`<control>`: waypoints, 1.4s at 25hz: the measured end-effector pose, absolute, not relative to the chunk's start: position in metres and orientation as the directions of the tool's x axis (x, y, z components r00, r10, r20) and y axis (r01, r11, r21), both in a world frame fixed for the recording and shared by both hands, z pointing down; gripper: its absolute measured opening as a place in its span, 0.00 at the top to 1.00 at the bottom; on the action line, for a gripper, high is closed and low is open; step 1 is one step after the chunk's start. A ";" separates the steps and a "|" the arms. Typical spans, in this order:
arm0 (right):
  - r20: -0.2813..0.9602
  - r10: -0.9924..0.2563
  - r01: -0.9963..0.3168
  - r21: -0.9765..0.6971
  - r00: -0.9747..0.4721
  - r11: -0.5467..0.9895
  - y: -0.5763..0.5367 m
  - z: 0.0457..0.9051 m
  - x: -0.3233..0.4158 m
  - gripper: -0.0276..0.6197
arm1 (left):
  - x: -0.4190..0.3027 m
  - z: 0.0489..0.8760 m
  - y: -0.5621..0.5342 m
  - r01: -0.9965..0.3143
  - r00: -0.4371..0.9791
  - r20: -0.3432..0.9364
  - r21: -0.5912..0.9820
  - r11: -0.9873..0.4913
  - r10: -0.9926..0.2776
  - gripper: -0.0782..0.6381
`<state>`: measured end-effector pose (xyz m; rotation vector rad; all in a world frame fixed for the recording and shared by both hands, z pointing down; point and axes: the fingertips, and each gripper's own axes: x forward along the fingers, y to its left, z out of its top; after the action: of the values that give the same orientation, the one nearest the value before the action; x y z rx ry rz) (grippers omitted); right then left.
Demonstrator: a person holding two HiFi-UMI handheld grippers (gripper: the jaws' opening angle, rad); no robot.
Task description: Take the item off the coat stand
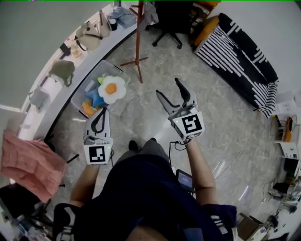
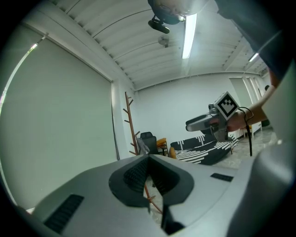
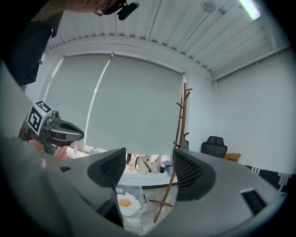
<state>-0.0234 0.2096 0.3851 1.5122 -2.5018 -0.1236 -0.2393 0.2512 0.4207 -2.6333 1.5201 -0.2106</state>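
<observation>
Because the grey item (image 1: 150, 13) hung on a peg partway up the coat stand (image 1: 138, 40), clear of the floor, it looked like something to be lifted off from the side rather than picked up from below. The stand stood at the far end of the room, close to an office chair (image 1: 167, 23) and at the end of the long surface (image 1: 56, 94) that carried bags.

The right tool (image 1: 168, 87) was held out roughly level with its jaws spread wide and nothing between them, probably made ready for the grab. In the right gripper view the stand showed far off through that gap, so the aim seemed about right. The left tool (image 1: 100, 115) had its jaws closed together on nothing, which suggested it was only being carried along.

Both tools were well apart from the item, with open floor between them and the stand. A clear bin (image 1: 82, 96) holding a flower cushion (image 1: 112, 89) sat beside the surface, to the left of that path.
</observation>
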 end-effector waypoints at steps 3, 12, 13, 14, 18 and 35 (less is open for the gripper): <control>0.138 -0.885 -0.864 0.193 -0.446 0.465 0.194 0.384 -0.025 0.45 | -0.243 0.423 0.242 -0.856 0.492 0.073 -0.143 -0.497 -0.868 0.86; 0.124 -0.886 -0.850 0.250 -0.446 0.463 0.102 0.375 -0.003 0.45 | -0.237 0.432 0.193 -0.877 0.444 0.097 -0.154 -0.454 -0.891 0.86; 0.118 -0.885 -0.847 0.255 -0.451 0.466 0.086 0.374 0.001 0.45 | -0.236 0.433 0.184 -0.884 0.431 0.098 -0.152 -0.442 -0.897 0.86; 0.113 -0.882 -0.844 0.256 -0.458 0.471 0.068 0.373 0.006 0.45 | -0.233 0.434 0.174 -0.891 0.417 0.101 -0.152 -0.429 -0.903 0.86; 0.102 -0.865 -0.827 0.257 -0.491 0.500 -0.006 0.370 0.035 0.45 | -0.209 0.432 0.127 -0.915 0.359 0.101 -0.158 -0.371 -0.928 0.86; 0.200 -0.773 -0.730 0.253 -0.603 0.635 -0.264 0.415 0.074 0.45 | -0.144 0.418 -0.031 -0.960 0.209 0.114 -0.164 -0.226 -0.971 0.86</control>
<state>0.0743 -0.2644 0.4146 1.2120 -2.5684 -0.2093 -0.1444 -0.0314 0.4179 -2.3972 1.9179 -0.2964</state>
